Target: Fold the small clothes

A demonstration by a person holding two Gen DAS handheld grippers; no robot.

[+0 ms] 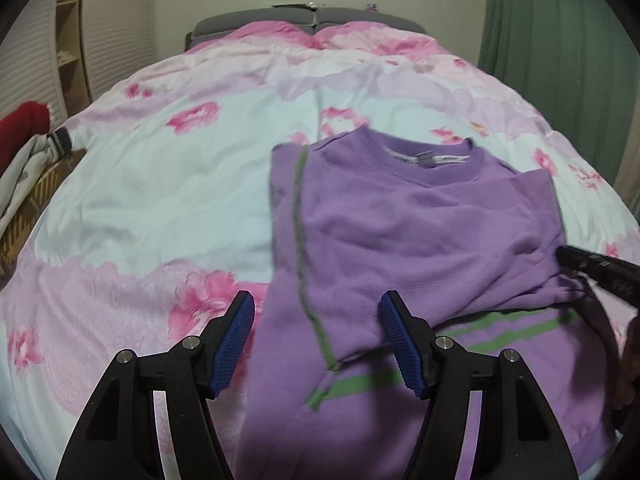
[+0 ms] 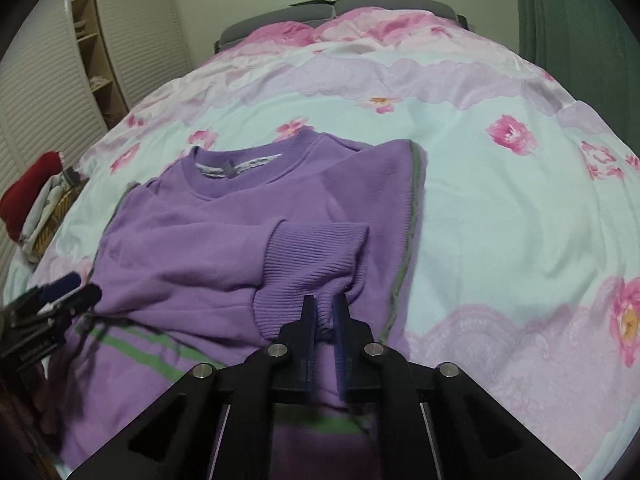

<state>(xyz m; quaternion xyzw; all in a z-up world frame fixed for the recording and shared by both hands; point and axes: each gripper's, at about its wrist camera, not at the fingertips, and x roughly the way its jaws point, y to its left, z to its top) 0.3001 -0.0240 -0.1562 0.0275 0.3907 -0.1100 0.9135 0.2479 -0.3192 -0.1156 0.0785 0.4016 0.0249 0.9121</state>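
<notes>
A purple sweater [image 1: 420, 232] with green stripes lies on the bed, collar toward the headboard; it also shows in the right wrist view [image 2: 192, 240]. Its sides are folded in over the body. My left gripper [image 1: 318, 344] is open, its blue pads straddling the sweater's left folded edge near the hem. My right gripper [image 2: 325, 320] is shut on the ribbed sleeve cuff [image 2: 316, 252] and holds it over the sweater's middle. The right gripper shows at the right edge of the left wrist view [image 1: 576, 264], and the left gripper at the left edge of the right wrist view [image 2: 68, 292].
The floral pink and pale blue bedspread [image 1: 168, 208] covers the whole bed. A woven basket [image 1: 36, 200] with red and white clothes stands at the bed's left side. A green curtain [image 1: 560, 40] hangs at the right, and louvered closet doors [image 2: 36, 92] at the left.
</notes>
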